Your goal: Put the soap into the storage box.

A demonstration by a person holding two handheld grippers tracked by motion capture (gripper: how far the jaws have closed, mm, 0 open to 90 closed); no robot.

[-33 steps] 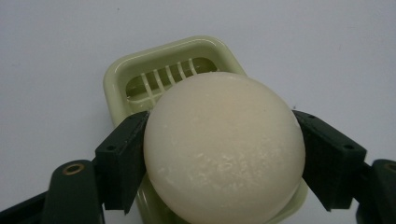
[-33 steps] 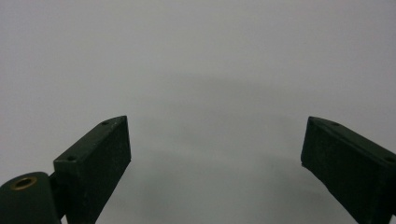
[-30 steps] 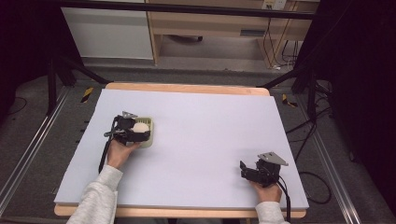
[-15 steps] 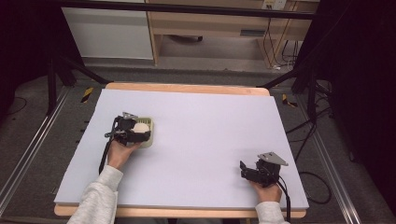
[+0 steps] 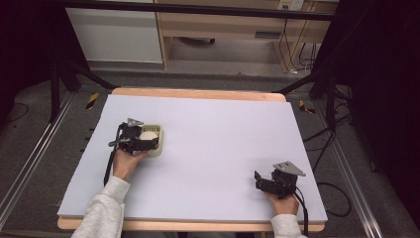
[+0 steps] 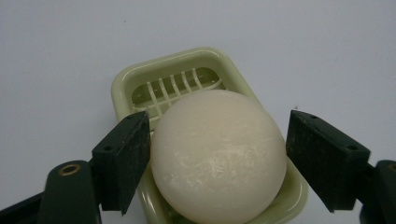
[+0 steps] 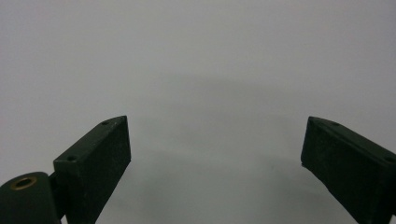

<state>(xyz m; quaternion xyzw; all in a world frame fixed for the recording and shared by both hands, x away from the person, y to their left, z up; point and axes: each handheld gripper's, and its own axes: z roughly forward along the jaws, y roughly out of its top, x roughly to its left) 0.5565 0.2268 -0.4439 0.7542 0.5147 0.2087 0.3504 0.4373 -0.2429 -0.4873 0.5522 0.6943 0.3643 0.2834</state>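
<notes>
- Pale lavender-grey flat table top [image 5: 218, 148] with a light wooden edge, takes up most of the high view; dark floor and cables around it.
- Right gripper [image 5: 260, 181], black two-jaw tool with a grey three-cornered plate on top, held in the person's right hand [image 5: 281, 202] near the front right part of the table, well apart from the dish. In the right gripper view [image 7: 215, 154] its jaws stand spread wide with bare table surface between them, holding nothing.
- Left gripper [image 5: 157, 141], black two-jaw tool, held in the person's left hand [image 5: 125, 162], light grey sleeve behind it, at the left-middle of the table. In the left gripper view [image 6: 217, 158] its jaws are spread on either side of the soap: left jaw looks to be touching or just beside the soap's side, right jaw shows a small gap. Not clamped.
- Pale green rounded-rectangular plastic soap dish [image 6: 126, 88] with a slatted bottom, sits flat on the table at the left gripper's tip; also seen in the high view [image 5: 159, 130].
- Cream-white round smooth bar of soap [image 6: 218, 154] lies in the soap dish, on its nearer half, far slats uncovered; in the high view [image 5: 147, 135] it sits between the left gripper's jaws.
</notes>
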